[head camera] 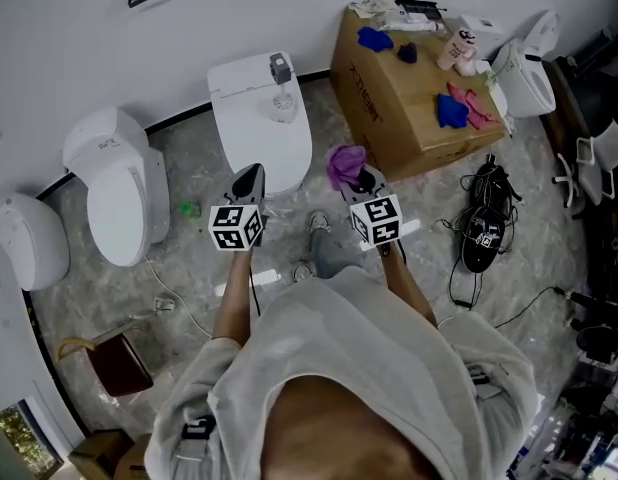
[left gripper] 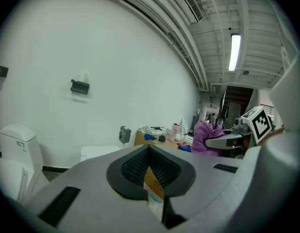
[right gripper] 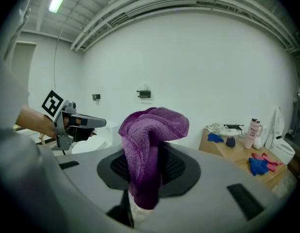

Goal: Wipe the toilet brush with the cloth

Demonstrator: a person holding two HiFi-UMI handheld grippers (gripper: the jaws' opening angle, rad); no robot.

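A purple cloth (head camera: 344,164) sticks up from my right gripper (head camera: 365,181), which is shut on it; in the right gripper view the cloth (right gripper: 152,130) fills the space between the jaws. My left gripper (head camera: 251,176) is raised beside it at about the same height, jaws together with nothing in them. Each gripper shows in the other's view: the left gripper (right gripper: 91,123) as one thin closed bar, the right gripper (left gripper: 223,141) with the cloth (left gripper: 204,136). I cannot pick out a toilet brush in any view.
A white toilet (head camera: 261,118) stands just ahead, with two more toilets (head camera: 119,183) at the left. At the right, a cardboard box (head camera: 394,118) holds blue and pink cloths and a bottle. Black shoes and cables (head camera: 484,223) lie on the floor. A white rod (head camera: 251,280) lies near my feet.
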